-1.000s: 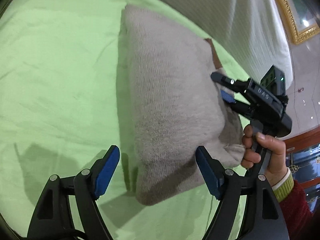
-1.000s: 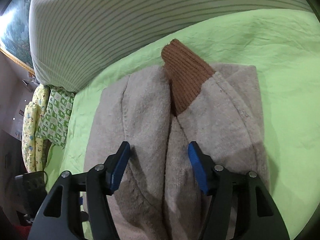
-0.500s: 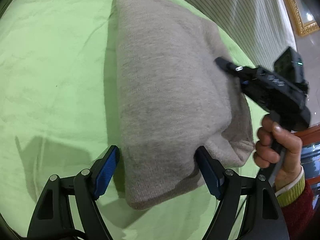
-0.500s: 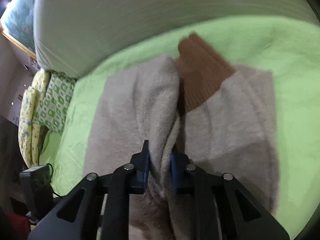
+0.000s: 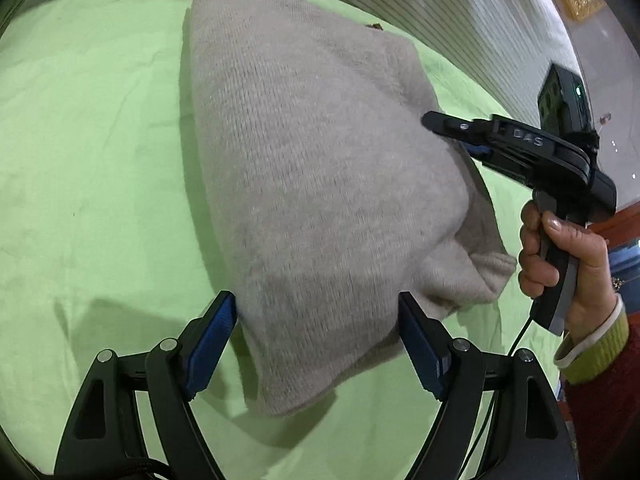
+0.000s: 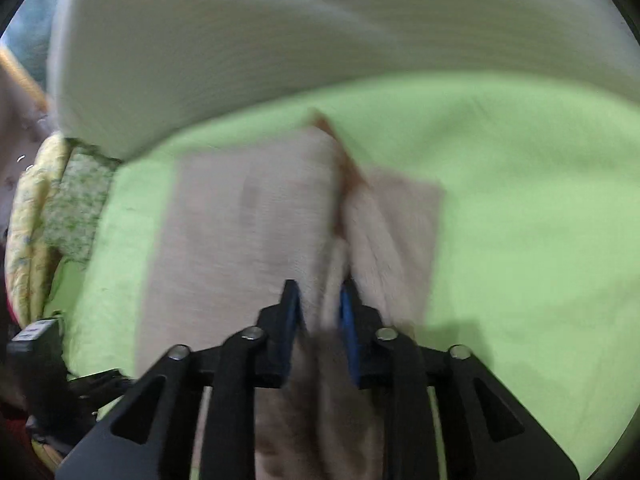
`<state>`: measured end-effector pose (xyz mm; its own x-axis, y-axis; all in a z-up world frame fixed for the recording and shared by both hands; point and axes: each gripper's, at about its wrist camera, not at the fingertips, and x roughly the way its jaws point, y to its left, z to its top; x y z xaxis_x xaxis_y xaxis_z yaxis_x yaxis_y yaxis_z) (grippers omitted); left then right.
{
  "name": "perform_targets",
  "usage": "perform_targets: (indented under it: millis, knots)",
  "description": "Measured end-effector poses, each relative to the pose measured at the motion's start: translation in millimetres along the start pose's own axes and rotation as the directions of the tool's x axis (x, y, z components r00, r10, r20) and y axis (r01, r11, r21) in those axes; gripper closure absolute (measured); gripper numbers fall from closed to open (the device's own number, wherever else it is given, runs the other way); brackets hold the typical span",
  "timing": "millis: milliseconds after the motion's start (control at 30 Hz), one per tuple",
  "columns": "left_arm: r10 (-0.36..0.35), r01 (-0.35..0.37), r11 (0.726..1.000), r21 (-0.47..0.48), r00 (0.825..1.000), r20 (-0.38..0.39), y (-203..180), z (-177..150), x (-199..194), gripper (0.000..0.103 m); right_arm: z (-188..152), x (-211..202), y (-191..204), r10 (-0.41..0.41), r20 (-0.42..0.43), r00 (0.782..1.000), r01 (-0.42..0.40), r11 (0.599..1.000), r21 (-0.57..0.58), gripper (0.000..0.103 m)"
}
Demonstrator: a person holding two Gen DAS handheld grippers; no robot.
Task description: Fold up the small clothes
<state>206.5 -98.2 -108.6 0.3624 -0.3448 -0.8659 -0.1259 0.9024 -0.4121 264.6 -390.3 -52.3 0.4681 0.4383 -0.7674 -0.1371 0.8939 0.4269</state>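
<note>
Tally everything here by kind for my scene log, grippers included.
Sweater: 1, beige, with a brown cuff
Bedsheet: 1, green
Striped cushion: 1
Patterned quilt: 1
Grippers: 2, the left gripper and the right gripper, its jaws opening with sweater between them
Total: 6

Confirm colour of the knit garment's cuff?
Brown ribbed cuff on the beige knit garment; shows best in the right wrist view, though blurred.

right tongs (image 6: 320, 312): opening, fabric fold between | beige sweater (image 6: 240, 240) | green sheet (image 6: 520, 200) | blurred, grip unclear
</note>
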Motion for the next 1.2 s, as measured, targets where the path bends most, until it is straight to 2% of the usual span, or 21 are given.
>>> perform_targets:
  millis: [67,133,200,267,367,533,633,667,700,733,800,867,933,1000,1067,1200]
  knots:
    - [0.006,-0.006,1.000,0.011,1.000,0.005,2.8,-6.4,-6.1,0.022,-9.6,-19.7,-1.8,0.013,0.049,0.999,-0.014,1.000,0.026,0.071]
    - [0.015,-0.016,0.999,0.036,1.000,0.009,0.3,-17.2,-11.8,0.022,-25.3,-46.0,1.6,0.044,0.091,0.995,-0.043,0.999,-0.011,0.071]
    - [0.031,-0.031,0.998,0.063,0.999,0.013,0.6,-26.6,-17.6,0.022,-42.9,-62.0,8.9,0.091,0.094,0.991,-0.086,0.994,-0.060,0.071]
    - [0.053,-0.055,0.993,0.104,0.998,0.017,-1.3,-36.9,-19.9,0.022,-60.1,-67.2,20.6,0.091,0.050,0.995,-0.085,0.990,-0.112,0.071]
    - [0.099,-0.101,0.984,0.144,0.995,0.017,-5.5,-51.4,-15.1,0.022,-79.9,-63.8,27.1,0.026,-0.029,0.999,-0.031,0.985,-0.171,0.071]
    - [0.172,-0.173,0.978,0.113,0.985,0.019,-1.8,-55.8,0.0,0.023,-91.7,-42.6,28.0,-0.042,-0.110,0.993,0.020,0.981,-0.192,0.071]
    - [0.213,-0.216,0.973,0.081,0.976,0.046,2.7,-49.3,2.7,0.028,-96.3,-29.2,32.6,-0.096,-0.136,0.986,0.065,0.974,-0.218,0.073]
    - [0.228,-0.232,0.969,0.081,0.972,0.054,1.4,-47.0,2.4,0.033,-96.8,-28.8,33.3,-0.108,-0.130,0.986,0.077,0.971,-0.228,0.080]
    - [0.246,-0.250,0.965,0.084,0.967,0.058,1.4,-44.7,1.6,0.041,-97.4,-29.4,35.0,-0.113,-0.121,0.986,0.083,0.970,-0.229,0.094]
    - [0.253,-0.258,0.962,0.089,0.965,0.061,0.7,-44.0,1.1,0.044,-95.8,-33.9,34.5,-0.100,-0.108,0.989,0.075,0.974,-0.215,0.094]
    - [0.245,-0.250,0.963,0.103,0.968,0.062,-2.5,-39.1,1.6,0.058,-91.9,-60.5,28.7,-0.056,-0.030,0.998,0.050,0.984,-0.171,0.095]
    - [0.237,-0.243,0.963,0.117,0.970,0.056,-3.1,-39.2,0.5,0.062,-93.7,-89.2,18.5,-0.027,0.046,0.999,0.032,0.992,-0.123,0.095]
    - [0.224,-0.229,0.965,0.129,0.973,0.049,-4.2,-41.1,0.0,0.064,-100.3,-107.5,6.3,-0.037,0.107,0.994,0.047,0.995,-0.086,0.096]
    - [0.223,-0.227,0.963,0.148,0.974,0.043,-3.6,-48.0,-1.4,0.069,-110.5,-106.6,-6.0,-0.072,0.106,0.992,0.079,0.995,-0.065,0.096]
    - [0.236,-0.240,0.957,0.164,0.971,0.041,-3.2,-48.1,0.0,0.070,-118.8,-93.2,-14.4,-0.088,0.079,0.993,0.091,0.995,-0.038,0.096]
    - [0.235,-0.237,0.956,0.172,0.971,0.030,-5.2,-44.3,5.2,0.069,-128.6,-63.5,-21.7,-0.144,0.039,0.989,0.146,0.988,-0.052,0.096]
